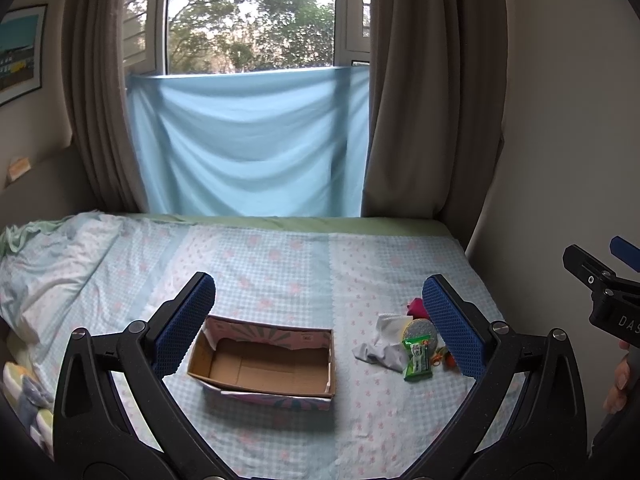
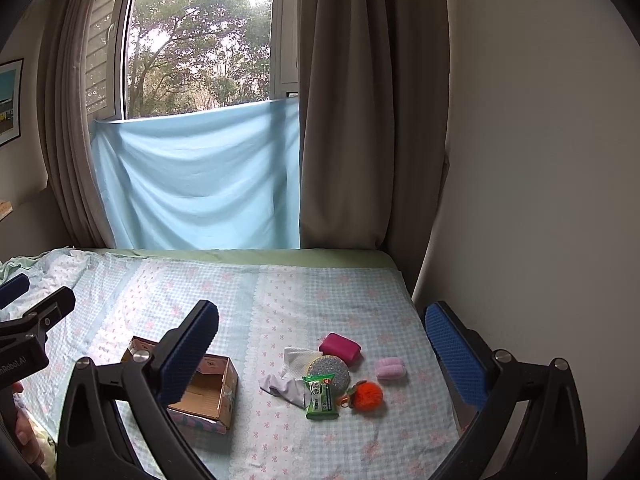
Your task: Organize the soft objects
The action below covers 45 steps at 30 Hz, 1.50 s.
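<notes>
Roughly: one cardboard box (image 1: 262, 364), open top, nothing inside, on the bed (image 1: 280, 256) left of centre. One cluster of soft items right of the box, apart from it, seven counted in the right wrist view: one white tissue (image 2: 298, 360), one pale folded cloth (image 2: 280, 388), one round glittery sponge (image 2: 334, 372), one green wipes packet (image 2: 320, 398), one magenta pouch (image 2: 340, 348), one pink plush roll (image 2: 391, 368), one orange pompom keychain (image 2: 366, 395). Tissue, cloth, sponge, packet overlapping in a heap; pouch touching the sponge's far edge; pompom just beside the packet; plush roll a little apart to the right. From the left wrist view only part of the heap visible, pouch and pompom mostly hidden behind a finger pad.

Two grippers, both spread wide, nothing between the pads. Left gripper (image 1: 320, 324) hovering above the bed, box framed between its fingers. Right gripper (image 2: 322, 354) hovering over the heap, also clear of everything. Each gripper's side seen at the edge of the other's view, with part of one hand (image 1: 618, 380) on the handle.

Background: one window (image 1: 248, 16), two brown curtains (image 1: 432, 88), one light blue sheet (image 1: 248, 144) hung across the lower window, one framed picture (image 1: 20, 52) on the left wall.
</notes>
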Each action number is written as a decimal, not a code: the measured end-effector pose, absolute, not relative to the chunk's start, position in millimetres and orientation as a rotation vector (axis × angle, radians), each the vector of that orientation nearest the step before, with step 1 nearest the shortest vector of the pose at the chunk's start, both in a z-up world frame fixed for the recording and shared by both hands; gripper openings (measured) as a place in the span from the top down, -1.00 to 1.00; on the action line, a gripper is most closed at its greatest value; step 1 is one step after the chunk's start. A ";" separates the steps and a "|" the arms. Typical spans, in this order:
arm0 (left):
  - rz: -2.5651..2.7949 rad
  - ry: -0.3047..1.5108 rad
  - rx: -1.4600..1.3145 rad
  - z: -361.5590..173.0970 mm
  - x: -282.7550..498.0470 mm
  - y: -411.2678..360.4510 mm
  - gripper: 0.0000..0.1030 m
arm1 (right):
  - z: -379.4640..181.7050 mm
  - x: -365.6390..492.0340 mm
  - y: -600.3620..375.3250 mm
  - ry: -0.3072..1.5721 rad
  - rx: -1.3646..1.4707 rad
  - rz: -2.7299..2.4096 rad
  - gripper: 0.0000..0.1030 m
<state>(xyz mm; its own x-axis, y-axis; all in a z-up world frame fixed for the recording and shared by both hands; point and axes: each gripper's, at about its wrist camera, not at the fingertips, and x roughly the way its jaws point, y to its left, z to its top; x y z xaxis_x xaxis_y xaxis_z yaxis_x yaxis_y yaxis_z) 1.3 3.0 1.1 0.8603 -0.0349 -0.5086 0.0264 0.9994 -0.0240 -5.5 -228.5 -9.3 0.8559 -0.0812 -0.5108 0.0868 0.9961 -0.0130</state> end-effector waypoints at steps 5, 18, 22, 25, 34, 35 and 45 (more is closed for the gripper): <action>-0.037 0.534 -0.015 1.0 1.8 5.0 -0.99 | -10.4 -5.3 -225.4 0.536 0.008 -0.092 -1.00; -0.038 0.523 -0.010 4.3 0.7 8.8 -0.99 | -10.0 -3.4 -222.2 0.531 0.015 -0.092 -1.00; -0.037 0.522 -0.010 4.5 0.9 9.3 -0.99 | -10.2 -2.7 -221.4 0.530 0.016 -0.092 -1.00; -0.038 0.528 -0.019 4.7 2.0 11.6 -0.99 | -10.0 -1.3 -222.1 0.530 0.016 -0.098 -1.00; -0.119 0.626 -0.046 -14.0 32.5 3.8 -0.99 | -17.9 2.4 -243.0 0.569 0.032 -0.146 -1.00; -0.134 0.643 -0.045 -19.6 37.6 0.3 -0.99 | -21.0 4.2 -246.3 0.579 0.032 -0.157 -1.00; -0.284 0.809 -0.013 -109.5 88.3 -72.4 -0.99 | -84.4 33.9 -310.6 0.689 0.076 -0.240 -1.00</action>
